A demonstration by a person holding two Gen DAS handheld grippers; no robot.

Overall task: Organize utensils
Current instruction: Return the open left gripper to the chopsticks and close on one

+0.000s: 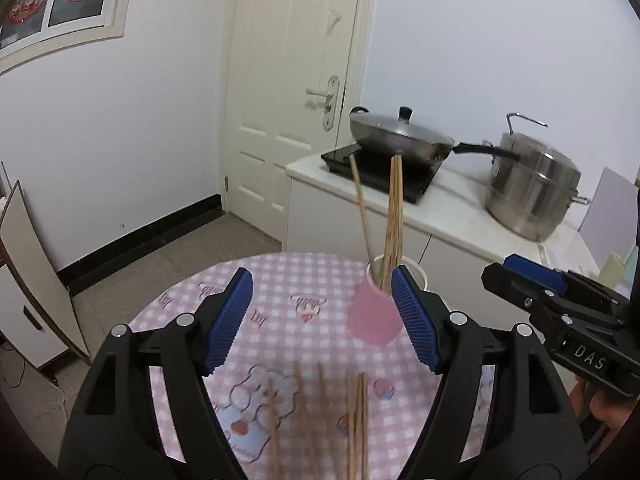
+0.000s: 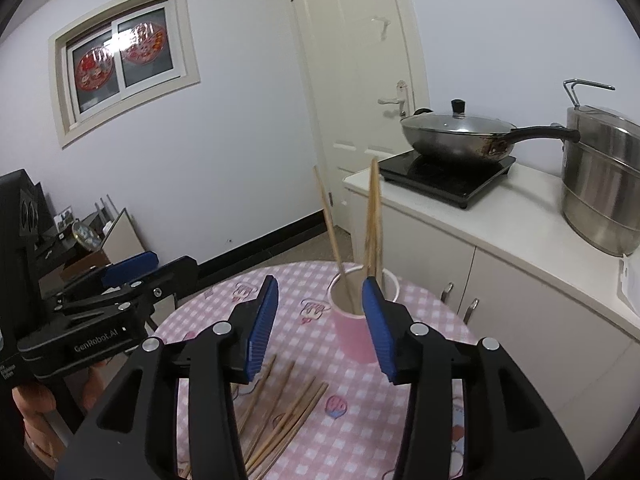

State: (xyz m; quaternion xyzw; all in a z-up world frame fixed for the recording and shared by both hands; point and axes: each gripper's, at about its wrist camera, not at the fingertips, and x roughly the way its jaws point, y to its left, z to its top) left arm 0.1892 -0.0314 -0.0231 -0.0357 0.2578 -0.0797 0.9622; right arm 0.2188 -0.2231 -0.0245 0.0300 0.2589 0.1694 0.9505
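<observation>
Left gripper [image 1: 322,314]: held well open above the table, nothing gripped; its right blue pad is seen just in front of the cup's rim
Right gripper [image 2: 320,326]: jaws parted to a middling width, nothing held between them; its right pad overlaps the cup in view, and contact cannot be told
Pink cup [image 1: 373,314]: stood upright on the far part of the round table, with several chopsticks [image 1: 394,216] leaned inside it, one tilted away to the left of the others
Loose chopsticks [image 2: 280,408]: left lying in a scattered bunch on the cloth, near the table's close edge, below both grippers
Table [image 2: 224,300]: covered by a pink checked cloth with cartoon prints
Counter [image 2: 520,232]: set behind the table, carrying a black hob, a lidded wok [image 2: 460,136] and a steel steamer pot [image 2: 600,184]
Door [image 1: 296,80]: closed, seen behind the cup
Person's hand [image 2: 36,404]: partly seen under the left gripper's body at the frame's edge
</observation>
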